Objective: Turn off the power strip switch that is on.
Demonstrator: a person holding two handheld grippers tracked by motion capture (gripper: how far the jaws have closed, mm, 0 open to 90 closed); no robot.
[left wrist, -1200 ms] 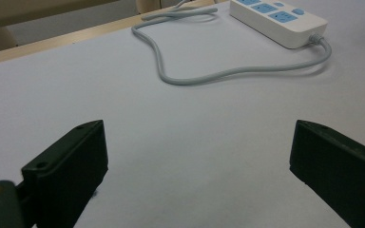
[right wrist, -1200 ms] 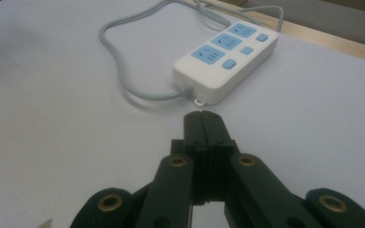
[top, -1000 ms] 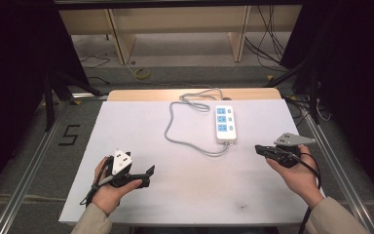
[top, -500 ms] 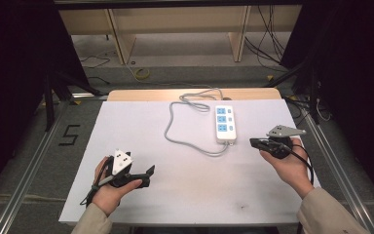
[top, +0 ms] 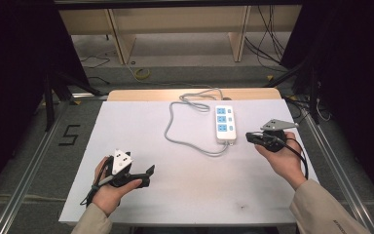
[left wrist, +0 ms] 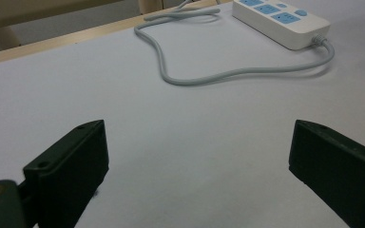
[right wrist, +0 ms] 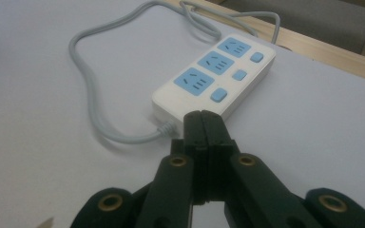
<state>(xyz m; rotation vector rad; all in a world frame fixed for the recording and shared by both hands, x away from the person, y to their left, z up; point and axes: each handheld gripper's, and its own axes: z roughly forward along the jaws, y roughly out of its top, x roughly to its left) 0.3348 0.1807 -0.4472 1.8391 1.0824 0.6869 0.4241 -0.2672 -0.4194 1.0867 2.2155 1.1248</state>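
Here, my right gripper (top: pixel 251 138) hovers with its jaws pressed flat together, nothing between them, pointing at the near end of the strip (top: pixel 225 123). In the right gripper view the closed tips (right wrist: pixel 206 124) sit just short of the strip (right wrist: pixel 216 76), close to where its cord (right wrist: pixel 92 95) leaves the casing; I cannot tell whether they touch it. The strip's three blue sockets run away from my fingertips, each with a blue switch beside it. The cord loops off to the left of my tips, then curls back toward the far edge of the table (top: pixel 141 136).

My left gripper (top: pixel 145 173) rests low over the white tabletop with its jaws spread wide and empty. In the left gripper view, bare table (left wrist: pixel 195 156) lies between the two black pads (left wrist: pixel 73 164), and the strip (left wrist: pixel 280 19) lies well ahead of them, off to the right, with the cord (left wrist: pixel 209 76) curving across in front.
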